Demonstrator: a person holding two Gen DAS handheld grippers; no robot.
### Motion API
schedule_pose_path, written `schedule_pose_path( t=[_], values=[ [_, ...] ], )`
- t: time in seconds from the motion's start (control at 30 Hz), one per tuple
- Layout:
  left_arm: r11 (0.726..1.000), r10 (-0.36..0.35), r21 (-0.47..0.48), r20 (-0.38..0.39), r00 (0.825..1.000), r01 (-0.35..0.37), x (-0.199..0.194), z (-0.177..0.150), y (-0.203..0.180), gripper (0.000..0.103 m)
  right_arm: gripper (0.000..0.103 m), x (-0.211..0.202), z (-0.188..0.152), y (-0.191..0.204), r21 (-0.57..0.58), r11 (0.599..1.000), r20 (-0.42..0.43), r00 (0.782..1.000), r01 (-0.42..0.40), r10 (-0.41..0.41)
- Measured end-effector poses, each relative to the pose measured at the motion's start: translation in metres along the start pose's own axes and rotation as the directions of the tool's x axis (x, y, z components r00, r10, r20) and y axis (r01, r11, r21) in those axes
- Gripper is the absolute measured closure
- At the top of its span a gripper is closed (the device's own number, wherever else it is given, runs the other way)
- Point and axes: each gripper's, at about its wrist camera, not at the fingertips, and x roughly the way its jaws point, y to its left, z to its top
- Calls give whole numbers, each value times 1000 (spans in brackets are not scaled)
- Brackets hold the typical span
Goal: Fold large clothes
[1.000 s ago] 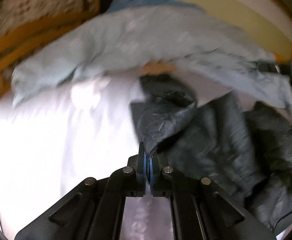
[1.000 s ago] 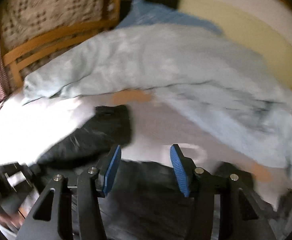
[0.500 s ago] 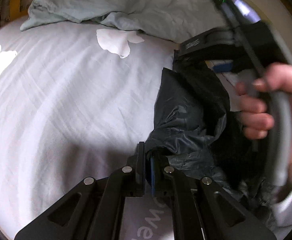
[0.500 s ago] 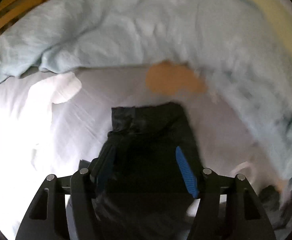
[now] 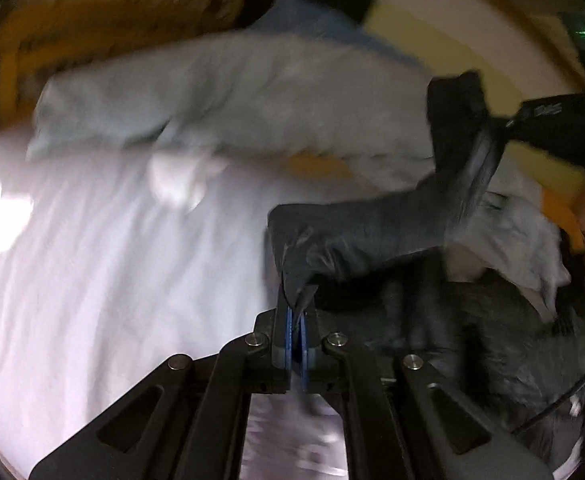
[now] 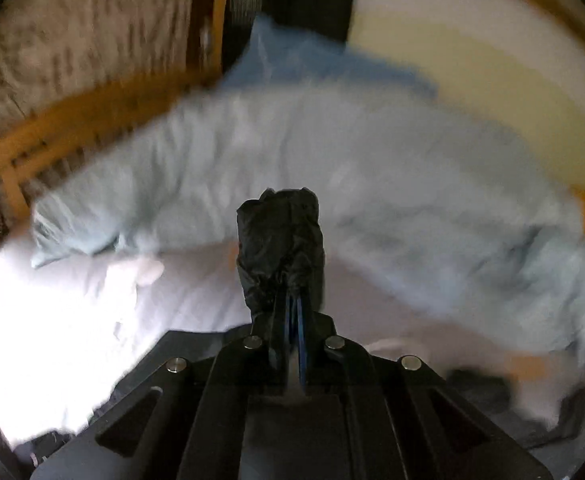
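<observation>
Claws both pinch the dark, crinkly thin-fabric garment (image 5: 372, 236): left gripper (image 5: 295, 332) pressed on one edge, right gripper (image 6: 292, 320), whose jaws have just been closing, clamped on another bunch. Stretched between them, it hangs above the white bedsheet (image 5: 92, 260) beside a pale blue duvet (image 6: 372, 168). Lifting seems underway; next, probably, spread it flat.

Black fingers (image 5: 288, 344), blue pads, silver screws (image 5: 257, 338), black cable (image 5: 564, 396).
</observation>
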Motion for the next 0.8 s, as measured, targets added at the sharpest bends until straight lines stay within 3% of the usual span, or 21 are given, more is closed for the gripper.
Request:
schedule_pose_path(
  t=[0.07,0.13,0.2,0.27,0.33,0.4,0.43,0.53,0.57,0.6,0.67,0.7,0.8],
  values=[
    [994,-82,83,51,995,78,-15,0,-26,99,99,-51,-4,-35,-33,994,92,991,106,-102],
    [974,-198,125,53,979,190,-24,-4,-51,99,99,-81,-14,-68,-6,991,92,987,133,-132],
    [941,-293,188,43,955,280,-27,-10,-76,96,99,-111,-33,-103,35,984,98,979,176,-179],
    [903,-344,279,11,939,328,-26,-21,-104,90,99,-130,-57,-131,30,967,88,963,253,-254],
    [878,-371,317,-26,928,359,-20,-32,-125,53,99,-135,-92,-164,21,935,48,934,353,-353],
    [814,-479,299,-139,867,498,-7,-40,-138,36,99,-128,-123,-196,60,920,-27,922,388,-387],
    [803,-497,274,-180,849,529,-2,-43,-141,36,99,-125,-138,-215,108,915,-72,921,389,-383],
    [802,-515,205,-239,823,561,7,-42,-147,37,100,-115,-189,-263,218,894,-169,917,392,-361],
    [807,-510,195,-246,824,557,9,-39,-149,37,100,-110,-207,-275,225,877,-190,902,425,-388],
    [823,-484,199,-243,841,531,11,-37,-151,37,99,-106,-222,-286,224,861,-215,885,457,-413],
    [862,-399,230,-242,884,452,18,-37,-154,37,99,-103,-253,-312,250,842,-258,871,478,-417],
    [880,-358,239,-237,903,411,22,-38,-155,37,99,-102,-269,-325,275,836,-279,872,475,-403],
    [930,-251,209,-237,938,302,35,-47,-147,39,99,-94,-298,-346,338,848,-319,897,408,-304]
  ],
)
